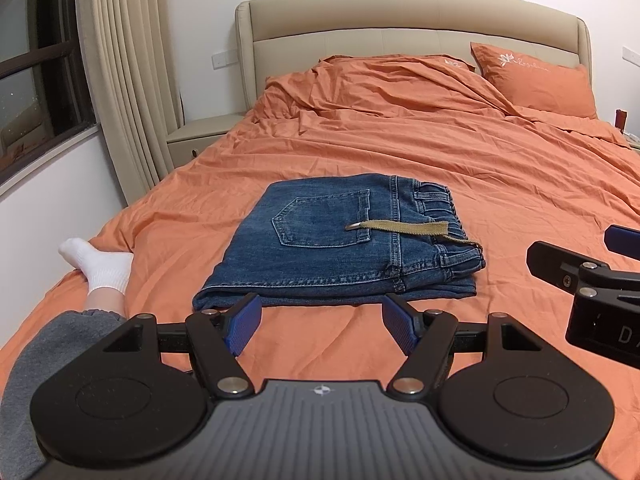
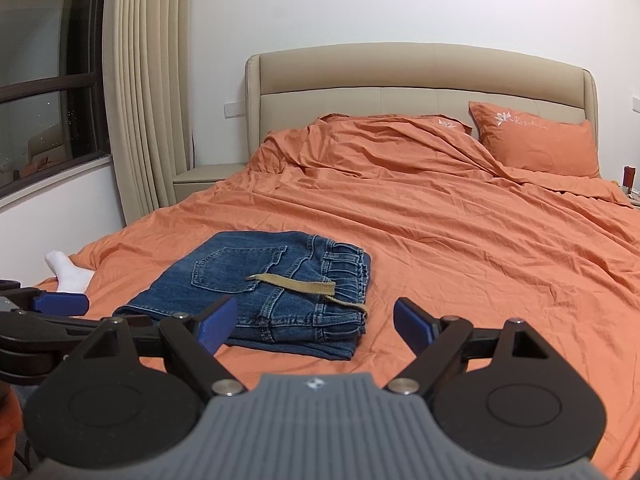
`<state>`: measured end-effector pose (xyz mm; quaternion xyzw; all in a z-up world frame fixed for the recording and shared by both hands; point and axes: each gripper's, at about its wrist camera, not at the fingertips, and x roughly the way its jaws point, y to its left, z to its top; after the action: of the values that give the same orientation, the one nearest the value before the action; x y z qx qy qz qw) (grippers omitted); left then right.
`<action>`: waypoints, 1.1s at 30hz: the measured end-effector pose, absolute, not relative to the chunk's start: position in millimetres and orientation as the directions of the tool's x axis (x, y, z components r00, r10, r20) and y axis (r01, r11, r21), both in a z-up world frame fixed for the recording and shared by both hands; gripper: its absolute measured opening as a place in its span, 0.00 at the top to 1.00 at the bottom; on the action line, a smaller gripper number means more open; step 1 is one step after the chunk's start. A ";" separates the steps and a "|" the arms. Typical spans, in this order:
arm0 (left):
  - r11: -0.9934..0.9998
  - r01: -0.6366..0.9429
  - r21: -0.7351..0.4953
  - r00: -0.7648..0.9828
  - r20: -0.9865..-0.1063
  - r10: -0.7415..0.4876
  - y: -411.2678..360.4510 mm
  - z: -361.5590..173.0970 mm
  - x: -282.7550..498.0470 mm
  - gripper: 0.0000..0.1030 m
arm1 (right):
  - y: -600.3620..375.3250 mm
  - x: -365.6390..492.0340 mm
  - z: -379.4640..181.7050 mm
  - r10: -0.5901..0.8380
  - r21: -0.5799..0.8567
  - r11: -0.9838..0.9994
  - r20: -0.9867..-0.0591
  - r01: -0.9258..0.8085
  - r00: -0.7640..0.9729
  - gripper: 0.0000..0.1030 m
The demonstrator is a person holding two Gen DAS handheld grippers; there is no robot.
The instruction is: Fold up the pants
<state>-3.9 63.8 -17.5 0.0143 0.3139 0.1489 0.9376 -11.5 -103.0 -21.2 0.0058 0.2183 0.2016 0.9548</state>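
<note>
Nearest, left gripper (image 1: 322,328) and right gripper (image 2: 310,322), jaws spread, pinching nothing, clear of the cloth. Just beyond, jeans (image 1: 340,240) folded into a squat stack on the orange bed (image 1: 500,168), tan drawstring (image 1: 400,229) trailing across the pocket. Probably finished; best done by tucking that drawstring under and squaring edges. Farther back, pillow (image 1: 536,80), headboard (image 1: 400,16).

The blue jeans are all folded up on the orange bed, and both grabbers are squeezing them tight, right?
Not quite. The jeans are folded on the orange bed, but neither grabber squeezes them. The left gripper and right gripper are both open and hold nothing, just short of the jeans, as each wrist view shows.
</note>
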 end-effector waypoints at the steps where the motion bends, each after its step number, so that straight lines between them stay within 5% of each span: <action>1: 0.956 -0.269 0.120 0.759 -0.584 0.287 64.1 -17.8 -3.6 0.21 | -103.0 -11.6 -21.1 0.387 0.098 0.919 -0.414 -0.383 0.824 0.21; 33: 0.956 -0.265 0.123 0.766 -0.575 0.287 62.3 -10.5 -4.7 0.21 | -104.6 -14.2 -17.3 0.385 0.096 0.920 -0.407 -0.381 0.828 0.21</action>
<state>-4.7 62.3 -10.5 0.0174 0.3088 0.1469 0.9395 -14.2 -104.6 -17.3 0.0056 0.2139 0.2003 0.9561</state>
